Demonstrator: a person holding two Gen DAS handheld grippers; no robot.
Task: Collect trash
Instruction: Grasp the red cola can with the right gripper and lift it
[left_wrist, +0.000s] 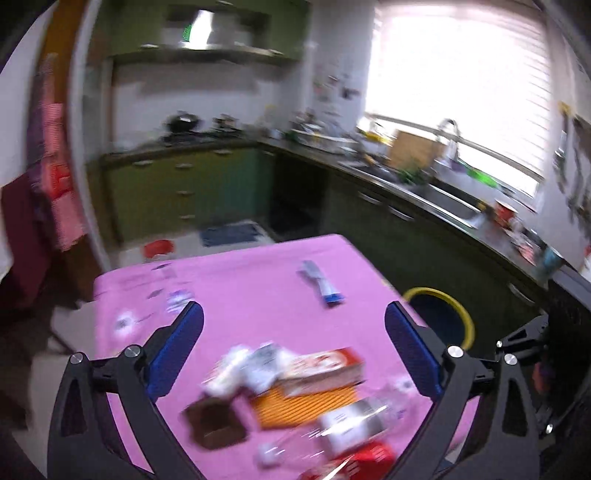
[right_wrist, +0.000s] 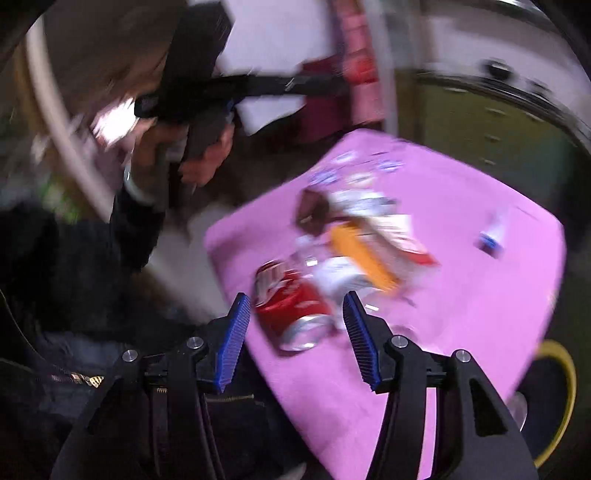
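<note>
Both grippers, left (left_wrist: 293, 325) and right (right_wrist: 293, 319), are held open and empty. A red can (right_wrist: 291, 308) lies on the counter (right_wrist: 480, 295) between the right fingers; it should be centred before closing, then carried to the bin (left_wrist: 439, 317).

Bare pink tablecloth (left_wrist: 258, 295) beyond the trash heap (left_wrist: 295, 384), only a small tube (left_wrist: 321, 284) there; bin (left_wrist: 439, 317) beside the table.

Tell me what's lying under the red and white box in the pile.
An orange packet lies partly under the red and white box, on the pink tablecloth. Anything beneath their overlap is covered, and blur hides details.
</note>
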